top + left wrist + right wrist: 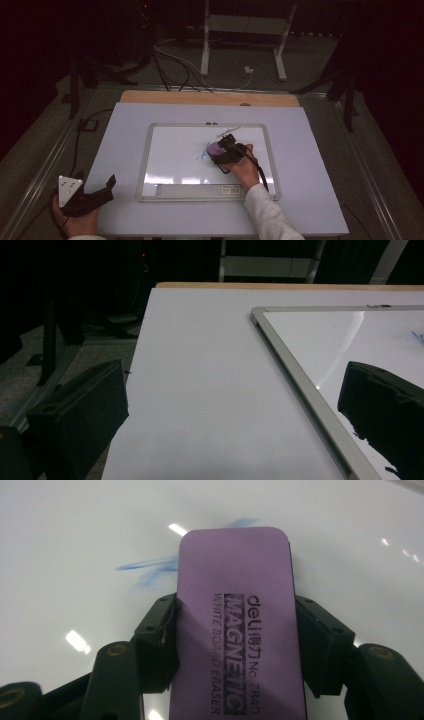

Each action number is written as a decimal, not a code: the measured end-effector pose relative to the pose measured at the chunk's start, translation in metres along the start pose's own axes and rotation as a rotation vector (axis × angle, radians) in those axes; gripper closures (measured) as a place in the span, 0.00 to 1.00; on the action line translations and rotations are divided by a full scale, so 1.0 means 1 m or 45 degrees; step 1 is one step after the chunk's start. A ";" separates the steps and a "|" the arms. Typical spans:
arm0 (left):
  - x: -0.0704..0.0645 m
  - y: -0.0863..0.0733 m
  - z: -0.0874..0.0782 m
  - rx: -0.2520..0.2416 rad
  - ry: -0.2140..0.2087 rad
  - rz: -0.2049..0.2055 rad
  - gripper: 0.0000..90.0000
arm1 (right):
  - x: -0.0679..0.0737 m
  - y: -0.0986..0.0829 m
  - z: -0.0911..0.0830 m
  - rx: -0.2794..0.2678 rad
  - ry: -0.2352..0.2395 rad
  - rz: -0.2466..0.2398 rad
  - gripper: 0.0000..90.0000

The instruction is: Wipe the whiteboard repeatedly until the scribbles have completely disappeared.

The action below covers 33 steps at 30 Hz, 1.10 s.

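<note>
The room is dim; the floor and background fall into near black in the high view. Light comes from overhead, and the whiteboard [175,150] throws back bright glare patches along its lower part. In the left gripper view a white streak of glare crosses the board and the near jaws are soft, dark masses. In the right gripper view small highlights dot the board; the eraser [240,615] print is sharp, the edges slightly blurred.

Dim lab: white table [150,210], floor cables [175,62], metal stand [245,25].
</note>
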<state>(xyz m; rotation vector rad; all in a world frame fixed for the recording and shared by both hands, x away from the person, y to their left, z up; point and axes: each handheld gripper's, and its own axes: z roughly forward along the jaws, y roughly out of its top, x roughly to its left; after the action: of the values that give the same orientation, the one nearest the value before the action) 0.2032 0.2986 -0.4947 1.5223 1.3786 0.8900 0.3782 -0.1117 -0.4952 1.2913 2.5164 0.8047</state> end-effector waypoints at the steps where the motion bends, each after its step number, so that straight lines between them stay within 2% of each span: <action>1: 0.000 0.000 0.000 -0.002 0.000 0.001 0.01 | 0.011 0.001 0.001 0.007 0.046 -0.057 0.46; 4: -0.001 0.001 -0.001 -0.001 -0.003 0.007 0.01 | 0.036 0.003 0.004 0.022 0.148 -0.190 0.46; 5: -0.001 0.001 -0.001 -0.002 -0.004 0.008 0.01 | 0.042 0.003 0.005 0.022 0.164 -0.223 0.46; 6: -0.001 0.001 -0.001 -0.003 -0.005 0.007 0.01 | 0.044 0.004 0.005 0.024 0.161 -0.229 0.46; 7: -0.001 0.001 -0.001 -0.005 -0.006 0.006 0.01 | 0.043 0.005 0.006 0.025 0.169 -0.216 0.46; 9: -0.001 0.001 -0.001 -0.009 -0.006 0.001 0.01 | 0.034 0.006 0.006 0.016 0.120 -0.164 0.46; 12: 0.000 0.001 -0.002 -0.011 -0.004 0.000 0.01 | 0.011 0.008 0.006 0.004 0.018 -0.039 0.46; 14: 0.000 0.001 -0.002 -0.011 -0.004 -0.002 0.01 | -0.006 0.007 0.005 -0.020 -0.055 0.071 0.46; 16: -0.001 0.001 -0.002 -0.012 -0.004 -0.005 0.01 | -0.013 0.006 0.005 -0.033 -0.089 0.133 0.46; 18: -0.001 0.001 -0.001 -0.010 -0.003 -0.002 0.01 | -0.007 0.007 0.005 -0.031 -0.138 0.103 0.46; 19: -0.001 0.001 0.000 -0.007 -0.002 -0.001 0.01 | -0.003 0.008 0.006 -0.029 -0.115 0.092 0.46; 20: -0.002 0.002 0.000 -0.007 -0.004 0.002 0.01 | 0.001 0.008 0.007 -0.030 -0.046 0.082 0.45; 22: -0.004 0.002 0.001 -0.006 -0.004 0.010 0.01 | 0.017 0.009 0.010 -0.030 0.011 -0.002 0.45; 25: -0.004 0.002 0.000 -0.006 -0.007 0.014 0.01 | 0.044 0.010 0.013 -0.016 0.129 -0.172 0.45; 27: -0.004 0.002 -0.001 -0.010 -0.006 0.007 0.01 | 0.052 0.011 0.013 -0.008 0.144 -0.226 0.45; 28: -0.003 0.002 -0.001 -0.010 -0.006 0.004 0.01 | 0.050 0.012 0.014 -0.006 0.157 -0.214 0.45; 29: -0.002 0.002 -0.001 -0.012 -0.005 0.003 0.01 | 0.047 0.012 0.014 -0.011 0.136 -0.188 0.46; 31: -0.002 0.002 -0.001 -0.014 -0.005 0.001 0.01 | 0.035 0.014 0.014 -0.017 0.065 -0.113 0.46; 33: -0.002 0.002 -0.002 -0.020 -0.005 -0.002 0.01 | 0.020 0.016 0.014 -0.021 -0.017 -0.011 0.46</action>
<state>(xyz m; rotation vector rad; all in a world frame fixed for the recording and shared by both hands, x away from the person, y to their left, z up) 0.2016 0.2973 -0.4917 1.5102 1.3668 0.8943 0.3829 -0.0835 -0.4969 1.2756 2.4980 0.8107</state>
